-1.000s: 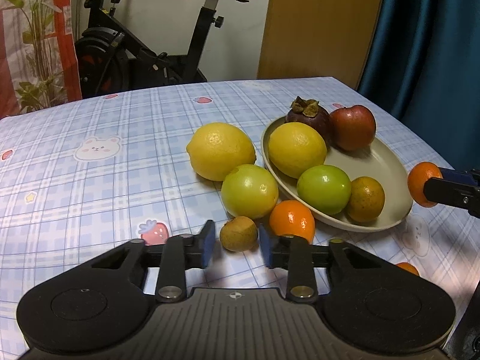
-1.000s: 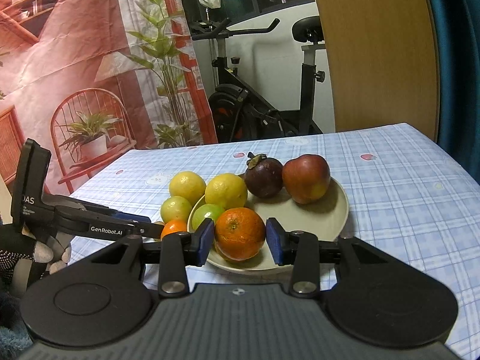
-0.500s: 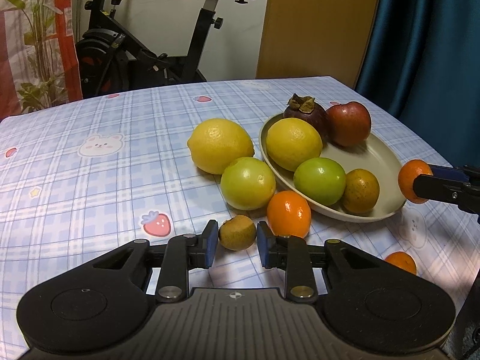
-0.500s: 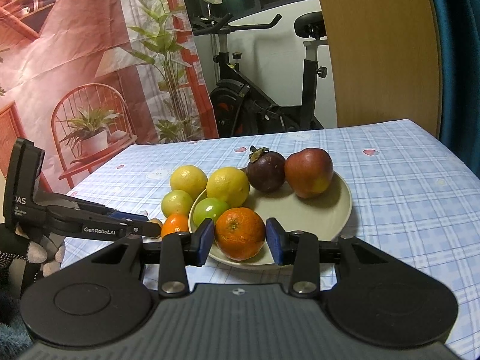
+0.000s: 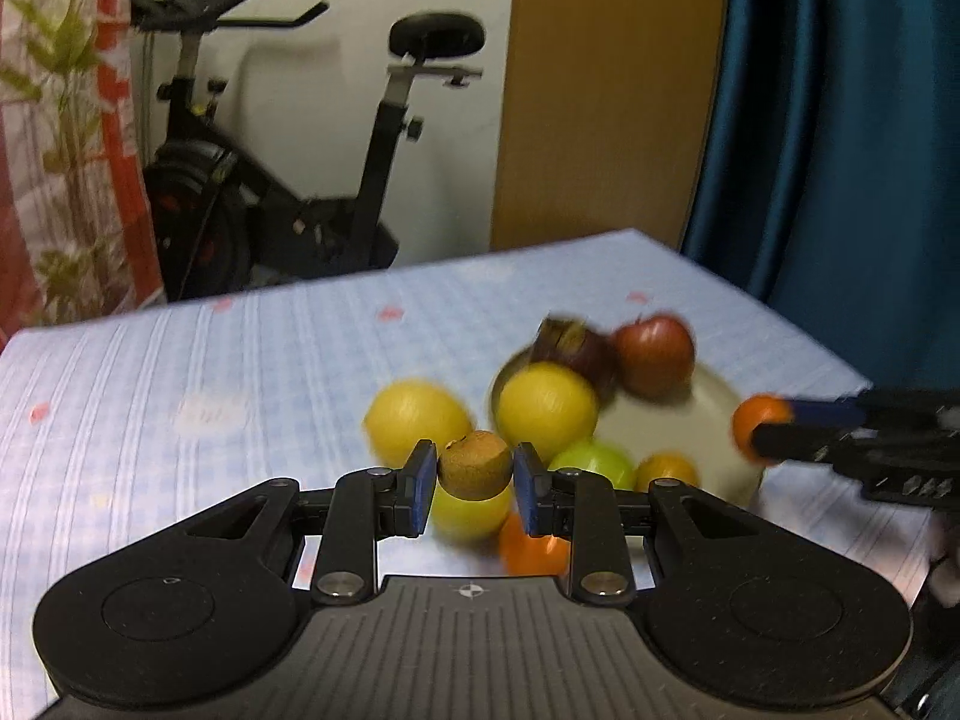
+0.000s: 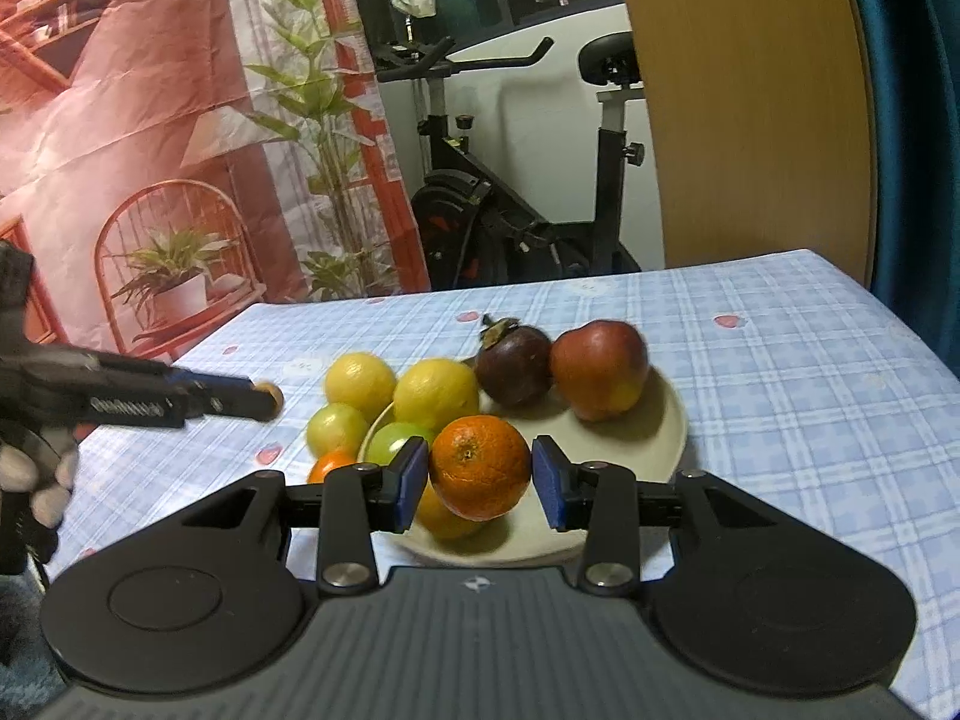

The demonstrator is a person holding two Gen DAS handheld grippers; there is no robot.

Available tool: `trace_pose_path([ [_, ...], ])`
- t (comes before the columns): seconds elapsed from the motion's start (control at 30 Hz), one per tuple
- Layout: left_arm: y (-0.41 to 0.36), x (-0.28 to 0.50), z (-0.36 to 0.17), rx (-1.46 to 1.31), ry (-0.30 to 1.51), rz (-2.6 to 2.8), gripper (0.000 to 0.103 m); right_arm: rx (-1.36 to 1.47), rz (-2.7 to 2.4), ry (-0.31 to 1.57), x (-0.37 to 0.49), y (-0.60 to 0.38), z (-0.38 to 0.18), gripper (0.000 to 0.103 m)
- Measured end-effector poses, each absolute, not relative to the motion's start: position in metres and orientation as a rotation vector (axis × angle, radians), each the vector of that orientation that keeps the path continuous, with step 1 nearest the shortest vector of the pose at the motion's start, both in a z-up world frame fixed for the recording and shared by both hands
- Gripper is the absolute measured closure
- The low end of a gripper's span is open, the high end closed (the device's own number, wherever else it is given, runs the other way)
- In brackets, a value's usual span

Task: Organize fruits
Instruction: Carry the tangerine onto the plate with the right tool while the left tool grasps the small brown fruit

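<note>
The left gripper [image 5: 471,483] has its jaws clenched on a small brown fruit [image 5: 474,465], held up off the counter [image 5: 240,360], and the view here is smeared with blur. Over on the other side the right gripper [image 6: 480,483] grips an orange [image 6: 480,467] between its blue pads [image 6: 411,480], hanging above the near rim of the beige plate [image 6: 660,438].

On that plate: a dark mangosteen [image 6: 515,365] touching a red apple [image 6: 600,369] at the back, a lemon [image 6: 435,393] at the left rim, a green fruit [image 6: 393,443] just in front of it, and something yellowish half hidden under the held orange.

Crowding the plate's left edge on the checked cloth are a second lemon [image 6: 359,378], a yellow-green fruit [image 6: 336,429] and a small orange [image 6: 333,465], packed right up against the rim.

Behind the counter stands an exercise bike [image 6: 510,198], with a wooden panel [image 6: 750,102] and a teal curtain [image 5: 840,120] to its right.
</note>
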State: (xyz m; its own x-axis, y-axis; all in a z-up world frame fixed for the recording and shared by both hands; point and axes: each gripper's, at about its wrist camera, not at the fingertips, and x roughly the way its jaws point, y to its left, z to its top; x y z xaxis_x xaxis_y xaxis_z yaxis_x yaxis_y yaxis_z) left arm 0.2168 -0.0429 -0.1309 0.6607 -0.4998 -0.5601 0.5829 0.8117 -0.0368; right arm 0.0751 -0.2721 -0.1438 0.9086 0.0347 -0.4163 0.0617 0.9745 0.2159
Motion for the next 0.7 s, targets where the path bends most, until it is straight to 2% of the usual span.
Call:
trace_pose_path([
  [0.17,-0.085,0.234,-0.124,0.173,0.590,-0.672,0.073,0.212,-0.037,0.451,0.095,-0.290,-0.146,0.062],
  [0.47,-0.165,0.250,-0.151,0.284,0.647,-0.779,0.073,0.151,-0.049,0.528,0.119,-0.314,-0.164,0.062],
  [0.7,-0.186,0.265,-0.170,0.283,0.705,-0.781,0.073,0.120,-0.043,0.540,0.126,-0.320,-0.172,0.062],
])
